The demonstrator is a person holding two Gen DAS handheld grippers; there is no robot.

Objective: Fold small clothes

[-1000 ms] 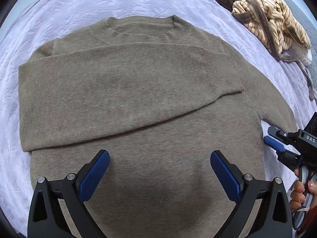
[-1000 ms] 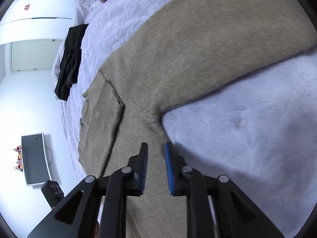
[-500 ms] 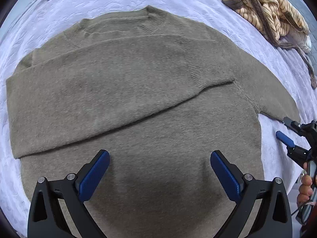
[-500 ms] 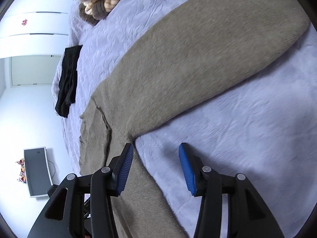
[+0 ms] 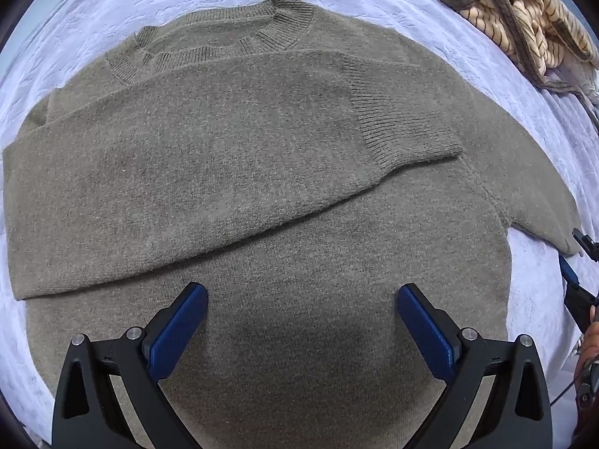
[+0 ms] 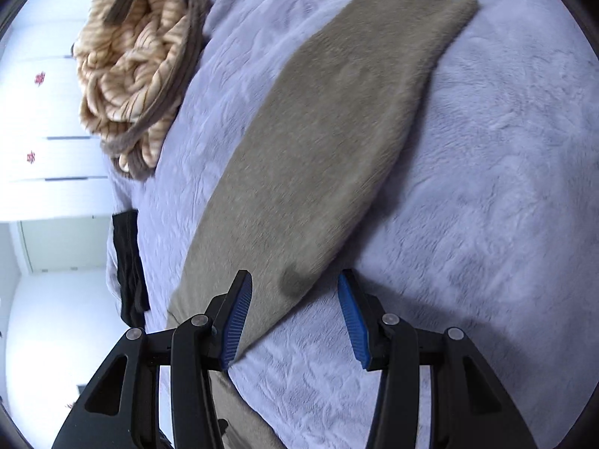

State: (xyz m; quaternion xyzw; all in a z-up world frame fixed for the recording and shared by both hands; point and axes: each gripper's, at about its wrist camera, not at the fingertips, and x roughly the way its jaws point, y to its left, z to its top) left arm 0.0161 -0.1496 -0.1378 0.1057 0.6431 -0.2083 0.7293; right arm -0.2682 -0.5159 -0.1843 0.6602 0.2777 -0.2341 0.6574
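Left wrist view: my left gripper [image 5: 302, 323] hangs wide open and empty over the sweater [image 5: 262, 194], spread flat on the lilac blanket [image 5: 404, 3], collar at the far end, hem nearest me, one sleeve folded across the chest. The other sleeve [image 6: 337, 142] stretches out to the right, cuff pointing away, its long axis slanting. My right gripper [image 6: 294, 320], partly open after widening, holds nothing. I could pinch blanket with the sleeve, or drag the body crooked.
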